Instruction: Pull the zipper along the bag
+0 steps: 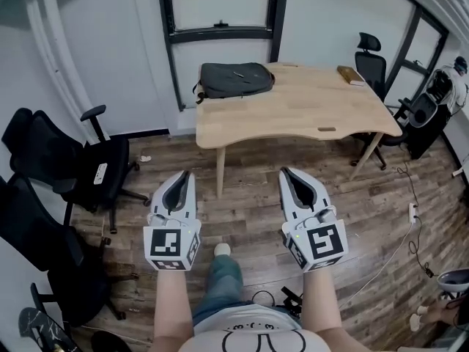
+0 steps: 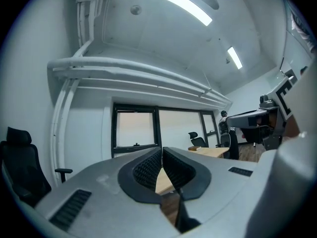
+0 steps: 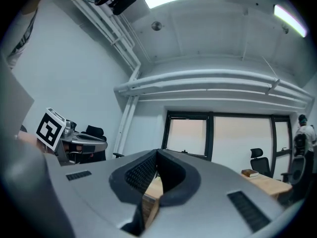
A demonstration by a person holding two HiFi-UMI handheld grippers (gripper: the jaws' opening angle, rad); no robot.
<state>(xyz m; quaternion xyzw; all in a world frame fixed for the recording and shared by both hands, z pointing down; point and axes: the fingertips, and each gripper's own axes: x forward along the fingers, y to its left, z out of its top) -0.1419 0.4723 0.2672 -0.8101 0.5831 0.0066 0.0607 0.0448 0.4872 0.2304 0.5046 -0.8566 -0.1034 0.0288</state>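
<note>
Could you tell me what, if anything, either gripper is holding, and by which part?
Nothing is held. The left gripper and right gripper have jaws shut, empty; the bag lies on the table.

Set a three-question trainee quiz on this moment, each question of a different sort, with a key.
1. True or false: the bag lies on the wooden table, at its far left corner as the person sees it.
2. Multiple choice: the left gripper and the right gripper are A) both shut with nothing between the jaws, B) both wide open, C) one shut on the bag.
3. Fill in: at the table's far right corner lies a ____.

Key: 1 true; 2 A; 3 book.
</note>
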